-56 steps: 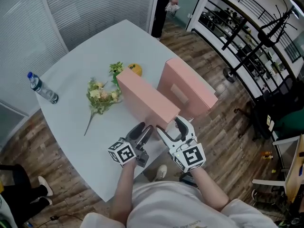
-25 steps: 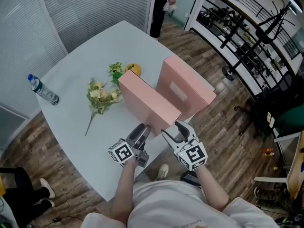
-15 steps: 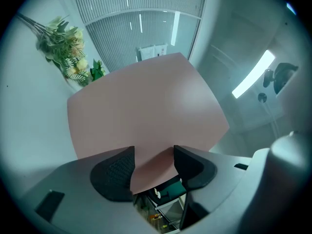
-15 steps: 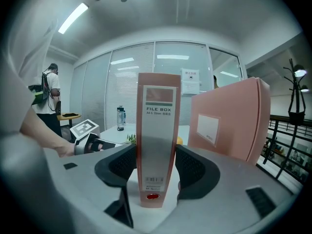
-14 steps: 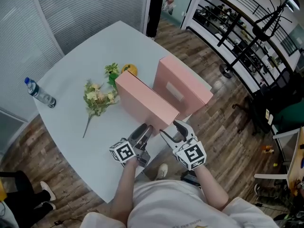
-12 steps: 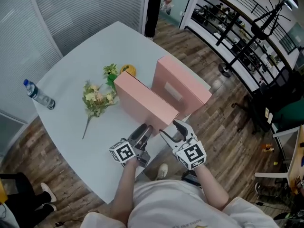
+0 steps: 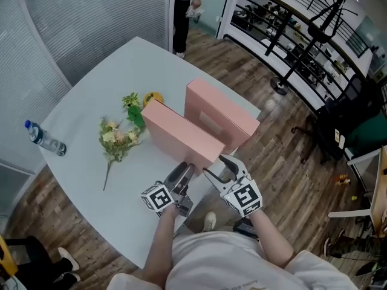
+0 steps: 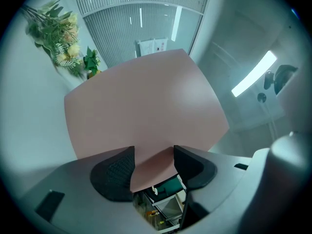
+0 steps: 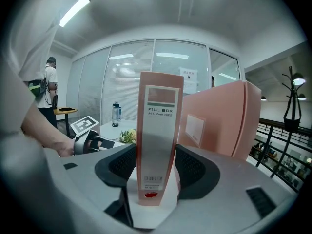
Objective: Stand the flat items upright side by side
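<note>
Two pink file boxes stand upright on the white table (image 7: 84,95), side by side with a gap between them. The near file box (image 7: 178,132) has its labelled spine (image 9: 158,130) toward me. The far file box (image 7: 221,110) stands to its right (image 9: 219,121). My right gripper (image 7: 219,168) straddles the near box's spine, with its pads against both sides (image 9: 155,172). My left gripper (image 7: 184,173) is at the same end, lower left. That box's corner (image 8: 141,111) fills the space between the left gripper's pads (image 8: 153,167).
A bunch of artificial flowers (image 7: 118,138) lies left of the near box, with a small orange thing (image 7: 153,97) behind it. A water bottle (image 7: 43,139) lies near the table's left edge. The table edge runs just under my grippers. A person (image 7: 184,5) stands beyond the far side.
The head camera has swung, so the table now sits a little lower and further left in view. Both grippers stay on the near box's end, with jaws as wide as before.
</note>
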Tool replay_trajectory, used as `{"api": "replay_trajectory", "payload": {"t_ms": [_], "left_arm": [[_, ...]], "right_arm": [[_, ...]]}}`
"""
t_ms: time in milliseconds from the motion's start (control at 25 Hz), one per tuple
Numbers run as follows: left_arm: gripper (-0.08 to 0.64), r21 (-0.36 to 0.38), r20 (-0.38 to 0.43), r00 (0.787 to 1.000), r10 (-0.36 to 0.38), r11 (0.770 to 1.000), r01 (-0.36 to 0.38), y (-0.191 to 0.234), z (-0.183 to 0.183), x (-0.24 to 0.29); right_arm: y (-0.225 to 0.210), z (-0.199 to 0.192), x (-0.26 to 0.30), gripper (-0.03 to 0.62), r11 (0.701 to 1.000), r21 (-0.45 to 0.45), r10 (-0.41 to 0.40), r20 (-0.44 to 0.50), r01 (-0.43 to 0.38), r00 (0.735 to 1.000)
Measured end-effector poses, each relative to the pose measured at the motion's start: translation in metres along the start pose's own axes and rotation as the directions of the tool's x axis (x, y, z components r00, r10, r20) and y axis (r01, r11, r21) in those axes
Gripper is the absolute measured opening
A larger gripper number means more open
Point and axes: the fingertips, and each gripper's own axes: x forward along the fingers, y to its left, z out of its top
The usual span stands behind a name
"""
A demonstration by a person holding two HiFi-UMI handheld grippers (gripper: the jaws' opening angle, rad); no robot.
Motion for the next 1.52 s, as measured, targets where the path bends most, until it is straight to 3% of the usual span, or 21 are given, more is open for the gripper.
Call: {"api": "replay_trajectory", "payload": {"t_ms": [640, 880, 1120, 1320, 1520], "left_arm": [[0.238, -0.013, -0.055, 0.998, -0.026, 1.000, 0.025, -0.001, -0.015, 0.038], [0.238, -0.009, -0.068, 0.997, -0.031, 0.999, 0.031, -0.004, -0.017, 0.048], [0.236, -0.015, -0.070, 0.997, -0.044, 0.999, 0.043, -0.001, -0.015, 0.047], [0.236, -0.022, -0.062, 0.998, -0.034, 0.999, 0.032, 0.003, -0.014, 0.044], [0.236, -0.028, -0.030, 0.999, -0.022, 0.999, 0.021, 0.006, -0.004, 0.040]], "right_arm": [[-0.038, -0.006, -0.011, 0.259, 0.998, -0.039, -0.057, -0.050, 0.055, 0.997], [-0.043, -0.001, -0.018, 0.172, 0.998, -0.017, -0.055, -0.002, 0.055, 0.998], [-0.041, -0.001, -0.016, 0.172, 0.999, -0.026, -0.044, 0.000, 0.044, 0.999], [-0.042, -0.014, -0.013, 0.277, 0.996, 0.065, -0.052, -0.031, 0.054, 0.998], [-0.046, -0.023, -0.002, 0.302, 0.991, 0.104, -0.074, -0.058, 0.080, 0.996]]}}
